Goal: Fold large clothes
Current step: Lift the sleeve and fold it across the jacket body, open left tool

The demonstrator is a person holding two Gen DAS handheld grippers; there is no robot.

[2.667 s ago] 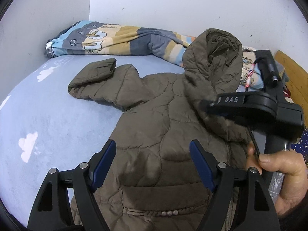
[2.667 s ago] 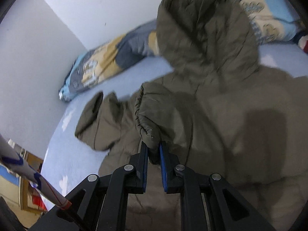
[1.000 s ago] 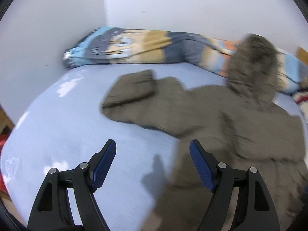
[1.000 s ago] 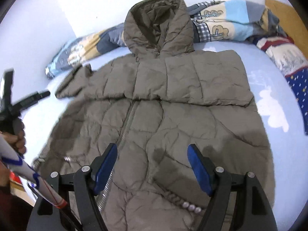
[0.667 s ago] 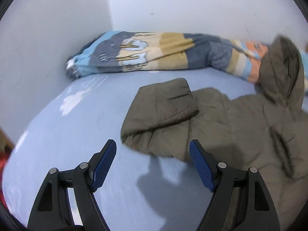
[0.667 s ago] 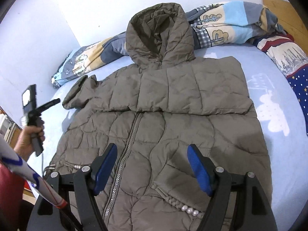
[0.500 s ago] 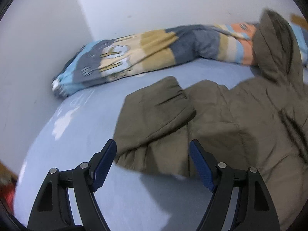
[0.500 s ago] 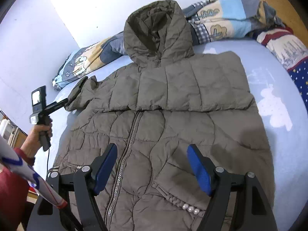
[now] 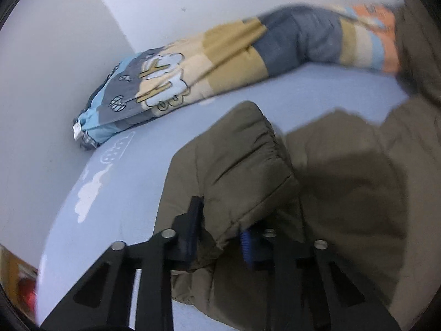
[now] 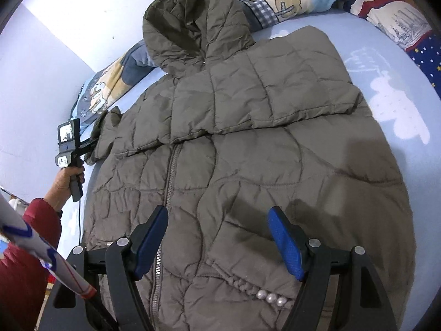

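- The left gripper [image 9: 220,237] has just been closing; its fingers [image 9: 193,226] now pinch the folded sleeve [image 9: 234,171] of the coat [image 10: 248,165] between them
- The right gripper [image 10: 217,245] hovers over the lower front of the coat, its fingers [image 10: 286,245] wide apart and holding nothing
- The coat lies flat on the bed [image 10: 391,82], front up, zipper [image 10: 169,176] closed, three pearls [image 10: 271,302] near the hem
- One sleeve is folded across the chest; the other sleeve lies at the far left edge, where a hand [image 10: 66,182] in a red cuff holds the left gripper
- The hood [image 10: 193,19] rests on a patterned quilt [image 9: 220,63] rolled along the wall
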